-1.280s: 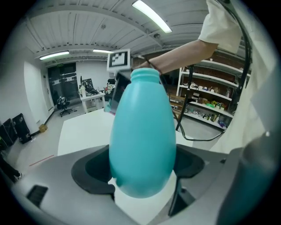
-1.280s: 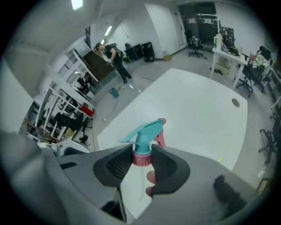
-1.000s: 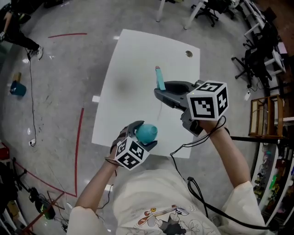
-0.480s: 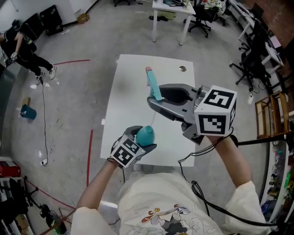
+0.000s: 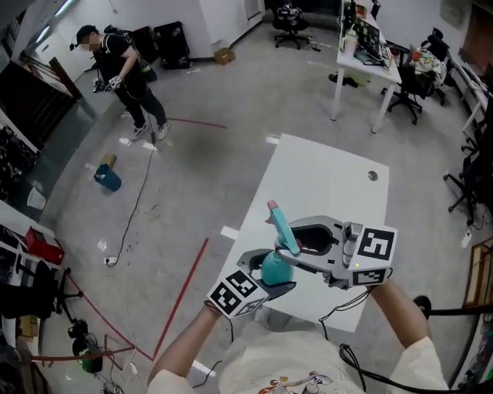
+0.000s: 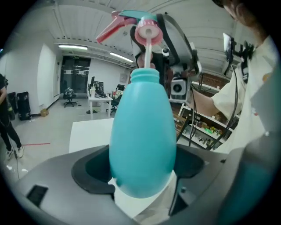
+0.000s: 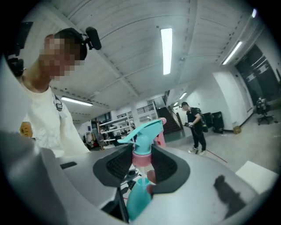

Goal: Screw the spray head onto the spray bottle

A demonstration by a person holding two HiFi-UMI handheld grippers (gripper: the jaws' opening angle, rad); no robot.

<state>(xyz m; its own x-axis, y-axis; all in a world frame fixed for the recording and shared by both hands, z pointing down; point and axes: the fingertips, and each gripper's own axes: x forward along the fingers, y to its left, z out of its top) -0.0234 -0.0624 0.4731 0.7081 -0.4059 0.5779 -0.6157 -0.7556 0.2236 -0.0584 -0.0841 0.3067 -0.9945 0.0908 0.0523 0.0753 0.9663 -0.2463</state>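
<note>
Two grippers are held over the tabletop's [image 5: 331, 177] near edge in the head view. In the left gripper view, the left gripper [image 6: 141, 193] is clamped wide on the teal spray bottle [image 6: 141, 136], with the spray head [image 6: 140, 24] above its neck. In the right gripper view, the right gripper [image 7: 141, 163] is half closed on the spray head's pink collar [image 7: 141, 159].

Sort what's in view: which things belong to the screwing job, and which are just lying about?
Job: spray bottle, in the left hand-held gripper; spray head, in the right hand-held gripper.
Lying about: blue object on the floor; office chair; far desk.
</note>
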